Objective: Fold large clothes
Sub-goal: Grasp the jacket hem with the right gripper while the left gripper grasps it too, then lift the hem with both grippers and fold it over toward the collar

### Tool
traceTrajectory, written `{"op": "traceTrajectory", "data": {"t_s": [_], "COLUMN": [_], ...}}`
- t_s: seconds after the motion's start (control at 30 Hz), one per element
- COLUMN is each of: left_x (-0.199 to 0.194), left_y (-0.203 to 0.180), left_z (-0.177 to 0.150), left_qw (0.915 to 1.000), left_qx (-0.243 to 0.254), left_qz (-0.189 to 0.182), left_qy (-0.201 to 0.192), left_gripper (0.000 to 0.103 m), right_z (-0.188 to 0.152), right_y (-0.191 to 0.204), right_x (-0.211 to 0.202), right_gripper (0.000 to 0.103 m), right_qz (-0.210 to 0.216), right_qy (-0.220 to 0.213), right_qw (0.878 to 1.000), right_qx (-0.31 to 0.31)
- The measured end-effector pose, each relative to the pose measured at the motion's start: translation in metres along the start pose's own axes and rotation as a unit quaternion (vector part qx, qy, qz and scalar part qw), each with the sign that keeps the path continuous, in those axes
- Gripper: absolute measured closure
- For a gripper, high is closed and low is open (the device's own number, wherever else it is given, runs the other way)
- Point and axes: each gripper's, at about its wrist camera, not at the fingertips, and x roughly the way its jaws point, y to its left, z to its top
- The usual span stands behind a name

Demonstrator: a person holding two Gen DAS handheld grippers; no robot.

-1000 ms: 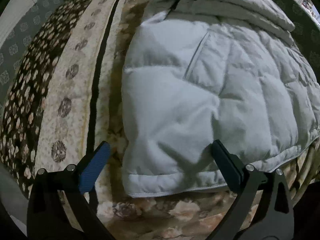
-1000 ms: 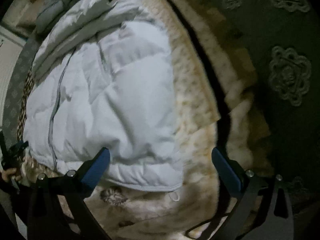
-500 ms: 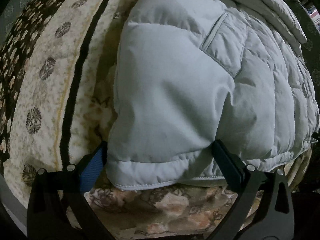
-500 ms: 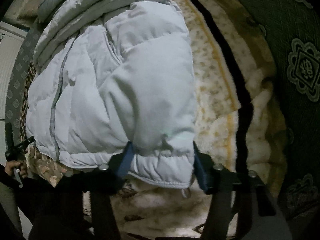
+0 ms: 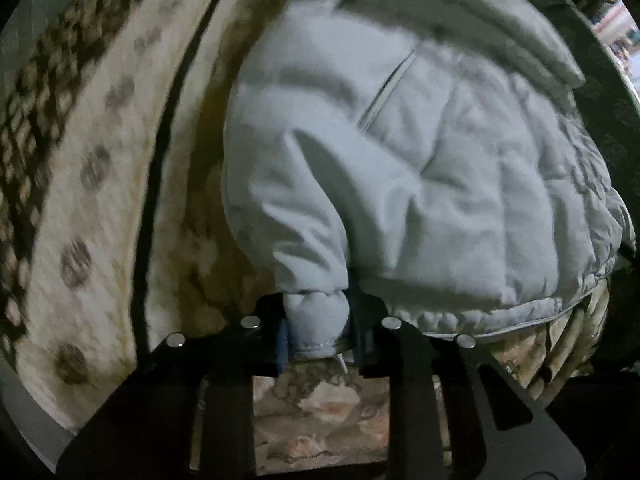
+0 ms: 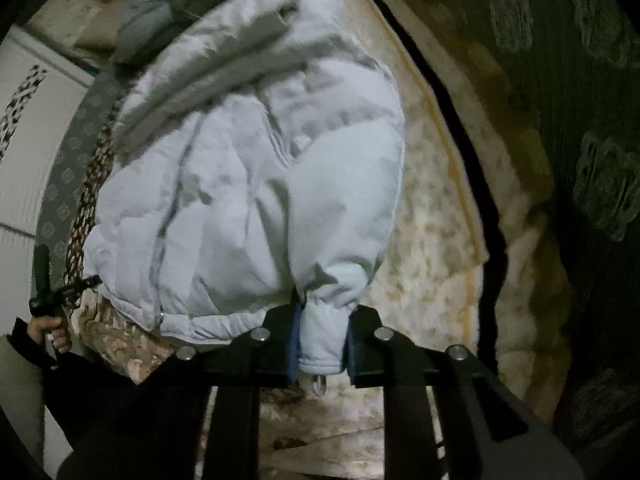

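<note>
Jacket [image 5: 420,184]: pale quilted puffer, lying on the blanket [image 5: 100,208]. Half a second back the left gripper [image 5: 318,330] stood spread wide with the hem corner loose between the fingers; now the fingers are pressed in on that corner, and the hem is bunched into a thick wad between them. Fabric above the pinch is drawn into a deep crease running up and away from the tool. Picture is smeared with motion.

Right gripper [image 6: 322,346]: a half second ago partly closed around the other hem corner; now clamped tight on it, the hem [image 6: 320,344] squeezed into a narrow roll that pokes back past the pads toward the camera. A small ring [image 6: 319,384] hangs below that roll.

Position relative to tools: in both views the jacket bulk sits straight ahead and above the fingertips, swelling outward from the pinched corner. From the left tool the body spreads ahead and to the right; from the right tool it spreads ahead and to the left. Zip line [image 6: 160,280] runs near the left edge in the right view.

Outward: dark green patterned cloth [image 6: 580,120] to the right of the right tool. The person's left hand [image 6: 54,330], at far left in that view, grips the left tool's handle.
</note>
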Motion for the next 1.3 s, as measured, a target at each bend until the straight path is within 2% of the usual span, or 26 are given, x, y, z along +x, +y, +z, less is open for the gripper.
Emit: {"op": "traceTrajectory", "data": {"t_s": [0.13, 0.27, 0.4, 0.43, 0.5, 0.67, 0.9, 1.0, 1.07, 1.2, 1.3], "left_x": [-0.033, -0.072, -0.109, -0.123, -0.137, -0.176, -0.227, -0.237, -0.242, -0.224, -0.209], "left_y": [-0.001, -0.010, -0.012, -0.016, -0.014, 0.011, 0.012, 0.012, 0.009, -0.007, -0.021], "left_z": [0.000, -0.015, -0.026, -0.029, -0.035, -0.048, -0.049, -0.034, -0.026, 0.015, 0.046], "left_qw": [0.9975, 0.9893, 0.9750, 0.9671, 0.9590, 0.9466, 0.9294, 0.9278, 0.9281, 0.9307, 0.9308], "left_qx": [-0.013, -0.019, -0.017, -0.004, 0.004, -0.015, -0.033, -0.042, -0.036, -0.056, -0.053], "left_qz": [-0.018, -0.034, -0.045, -0.049, -0.056, -0.097, -0.116, -0.123, -0.107, -0.096, -0.070], "left_qy": [-0.067, -0.141, -0.217, -0.249, -0.278, -0.307, -0.349, -0.350, -0.355, -0.349, -0.355], "left_gripper": [0.085, 0.088, 0.090, 0.090, 0.090, 0.090, 0.090, 0.090, 0.090, 0.090, 0.090], "right_z": [0.004, 0.002, -0.010, -0.013, -0.018, -0.033, -0.041, -0.027, -0.019, 0.010, 0.039], "right_y": [0.009, 0.027, 0.048, 0.050, 0.051, 0.040, 0.032, 0.028, 0.030, 0.040, 0.044], "right_x": [-0.022, -0.051, -0.083, -0.088, -0.100, -0.137, -0.169, -0.166, -0.163, -0.154, -0.148], "right_gripper": [0.086, 0.088, 0.088, 0.088, 0.088, 0.089, 0.089, 0.089, 0.089, 0.089, 0.089], "right_qz": [-0.002, -0.018, -0.023, -0.021, -0.023, -0.004, 0.025, 0.029, 0.026, 0.013, 0.002], "right_qy": [-0.049, -0.112, -0.174, -0.185, -0.208, -0.263, -0.309, -0.306, -0.304, -0.296, -0.295], "right_qw": [0.999, 0.993, 0.982, 0.980, 0.975, 0.963, 0.951, 0.952, 0.952, 0.955, 0.955], "right_qx": [-0.010, -0.044, -0.070, -0.071, -0.074, -0.052, -0.017, -0.007, -0.009, -0.022, -0.029]}}
